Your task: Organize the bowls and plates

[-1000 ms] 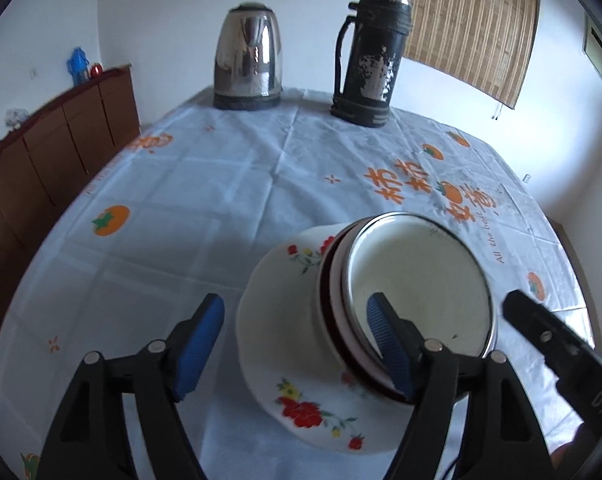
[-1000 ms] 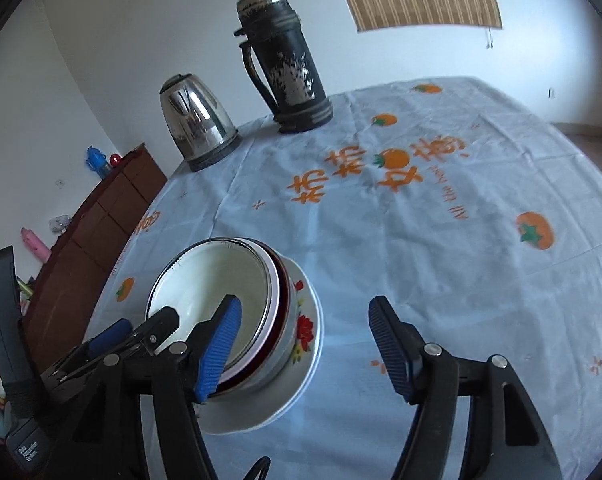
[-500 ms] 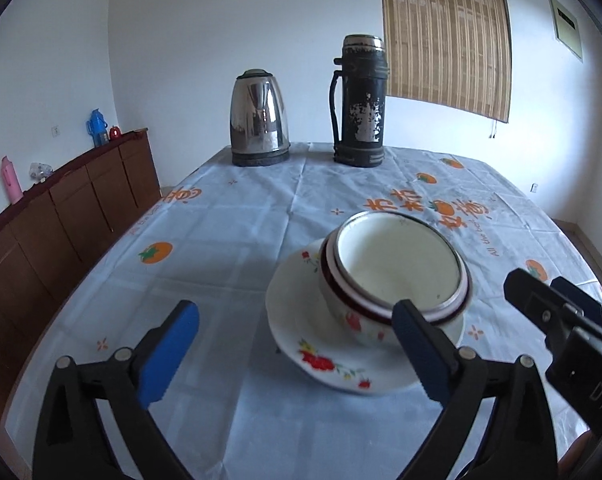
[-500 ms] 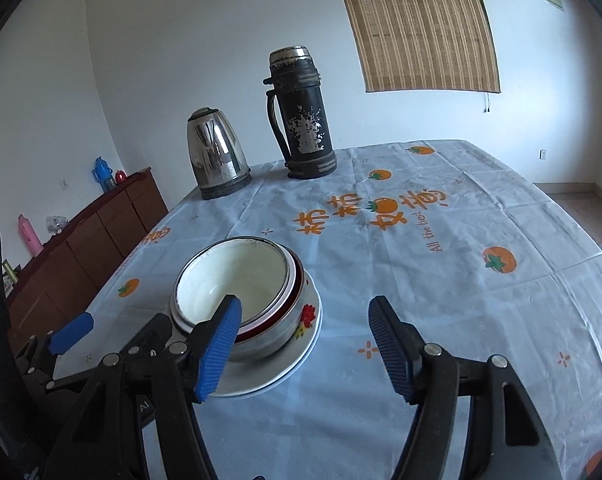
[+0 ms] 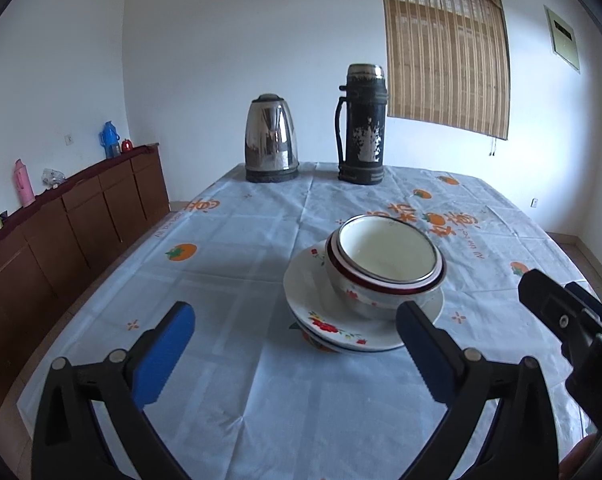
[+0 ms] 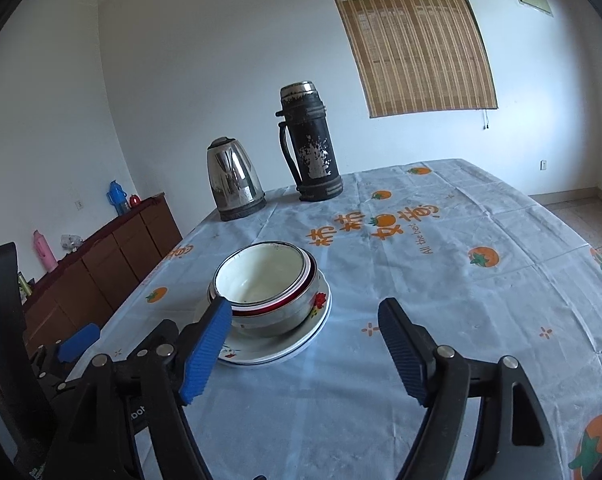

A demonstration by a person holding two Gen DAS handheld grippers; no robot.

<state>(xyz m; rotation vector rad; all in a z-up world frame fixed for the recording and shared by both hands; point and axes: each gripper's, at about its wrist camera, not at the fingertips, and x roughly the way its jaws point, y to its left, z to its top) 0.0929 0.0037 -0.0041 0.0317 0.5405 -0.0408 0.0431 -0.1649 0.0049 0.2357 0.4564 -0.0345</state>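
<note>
Both pairs of fingers stand apart with nothing between them, and both are opening at this moment. On the left gripper [image 5: 295, 354] the blue pads are spread wide over bare cloth, short of the crockery; in the right wrist view this gripper shows at the lower left edge. Along the left wall runs a brown sideboard [image 5: 81, 216] carrying a pink bottle [image 5: 23, 182] and a blue flask [image 5: 109, 144].

Near the middle of the desk [image 5: 229, 248], which is covered by a pale blue cloth printed with orange fruit and lettering, sits the stack of dishes. At the bottom lies a white plate [image 5: 313, 308] with red flowers on its rim; another rim shows just under it. Resting on the plate is a flowered bowl [image 5: 365, 296] with a dark red band, and nested inside that is a white bowl [image 5: 387, 254] with a metal-coloured rim, standing upright and empty.

At the far end of the desk stand a steel kettle [image 5: 271, 138] and, to its right, a worn black thermos [image 5: 361, 124], well apart from the stack. Behind them a bamboo blind [image 5: 445, 52] hangs on the white wall.

Furthest right, the right gripper [image 6: 305, 348] has its left finger [image 6: 207, 346] in front of the plate's near edge, clear of the bowls.
</note>
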